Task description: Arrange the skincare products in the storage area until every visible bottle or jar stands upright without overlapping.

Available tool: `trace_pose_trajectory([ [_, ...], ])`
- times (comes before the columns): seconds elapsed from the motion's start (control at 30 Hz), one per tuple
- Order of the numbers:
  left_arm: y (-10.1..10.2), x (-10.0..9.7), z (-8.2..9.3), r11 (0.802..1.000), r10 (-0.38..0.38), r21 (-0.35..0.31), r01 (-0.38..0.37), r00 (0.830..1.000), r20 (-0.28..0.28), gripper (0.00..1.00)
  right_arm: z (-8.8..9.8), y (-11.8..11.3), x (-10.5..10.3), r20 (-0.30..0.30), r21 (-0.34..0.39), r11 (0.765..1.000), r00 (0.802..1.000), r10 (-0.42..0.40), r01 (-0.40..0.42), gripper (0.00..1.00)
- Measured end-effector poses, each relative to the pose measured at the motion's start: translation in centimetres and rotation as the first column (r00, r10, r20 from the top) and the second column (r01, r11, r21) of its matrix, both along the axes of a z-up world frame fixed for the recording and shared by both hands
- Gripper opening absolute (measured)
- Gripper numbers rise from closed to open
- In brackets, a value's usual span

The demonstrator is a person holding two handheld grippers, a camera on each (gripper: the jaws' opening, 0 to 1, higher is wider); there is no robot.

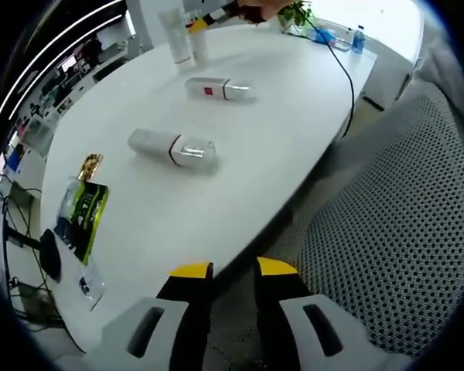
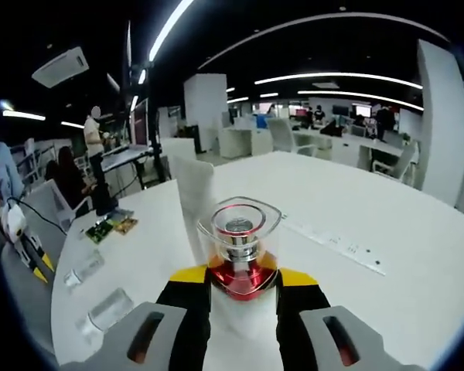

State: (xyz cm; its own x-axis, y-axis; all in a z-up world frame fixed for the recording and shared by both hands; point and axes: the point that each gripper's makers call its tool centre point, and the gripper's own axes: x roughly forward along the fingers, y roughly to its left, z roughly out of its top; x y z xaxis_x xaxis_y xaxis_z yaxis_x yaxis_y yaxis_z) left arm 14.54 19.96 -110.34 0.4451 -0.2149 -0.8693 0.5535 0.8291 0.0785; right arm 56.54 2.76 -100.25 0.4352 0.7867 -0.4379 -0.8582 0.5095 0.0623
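My right gripper is shut on a clear bottle with a red base and silver collar, held upright over the white table. A white tube stands upright just behind it. In the left gripper view, a frosted bottle with a clear cap and a white bottle with a red label lie on their sides mid-table. Two upright tubes stand at the far end. My left gripper hangs open off the table's near edge, holding nothing.
Green and gold sachets and a small clear packet lie near the table's left end. A black cable runs across the far side. A grey mesh chair sits beside the table. A white power strip lies right of the held bottle.
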Motion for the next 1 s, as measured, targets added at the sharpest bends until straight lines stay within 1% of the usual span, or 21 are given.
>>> trace_pose_trajectory([
  [0.57,0.1,-0.07,-0.06,1.0,-0.001,0.006,0.001,1.0,-0.004,0.16,0.02,0.54,0.17,-0.003,0.02,0.999,1.0,-0.028,0.028,0.26],
  [0.7,0.11,-0.09,-0.03,1.0,-0.001,0.007,0.001,1.0,-0.005,0.16,-0.01,0.54,0.17,-0.007,0.013,0.999,1.0,-0.029,0.029,0.27],
  [0.87,0.2,-0.12,-0.07,1.0,-0.002,0.012,0.002,1.0,-0.007,0.15,0.04,0.41,0.18,-0.014,0.03,0.998,0.999,-0.046,0.046,0.27],
  [1.0,0.22,-0.15,-0.07,1.0,-0.003,0.012,0.003,1.0,-0.007,0.15,-0.25,0.18,0.02,-0.018,0.014,0.999,0.999,-0.045,0.045,0.27],
])
